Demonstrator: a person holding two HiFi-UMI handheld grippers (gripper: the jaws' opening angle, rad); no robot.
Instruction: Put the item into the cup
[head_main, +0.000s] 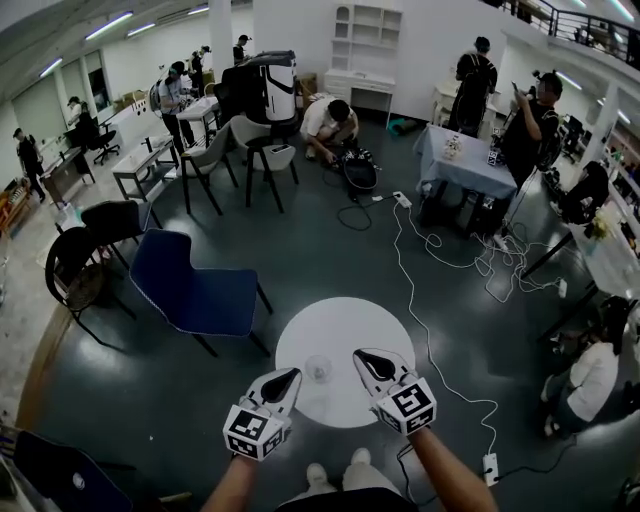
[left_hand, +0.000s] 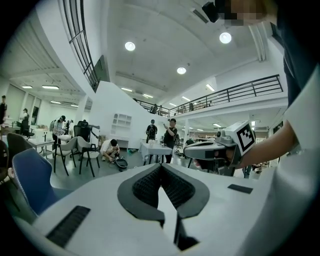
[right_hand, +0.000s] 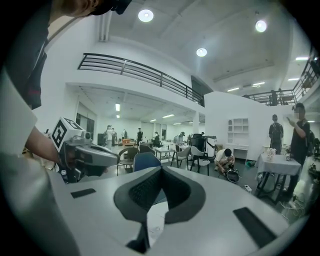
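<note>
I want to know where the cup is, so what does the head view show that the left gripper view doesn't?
Only the head view: the round white table with the clear cup standing on it, and the person's shoes below.

Only the left gripper view: the ceiling lights, the balcony railing, and a close look at the left gripper, its tongs shut with nothing between them.

Both: the right gripper, the blue chair and the crouching person.
</note>
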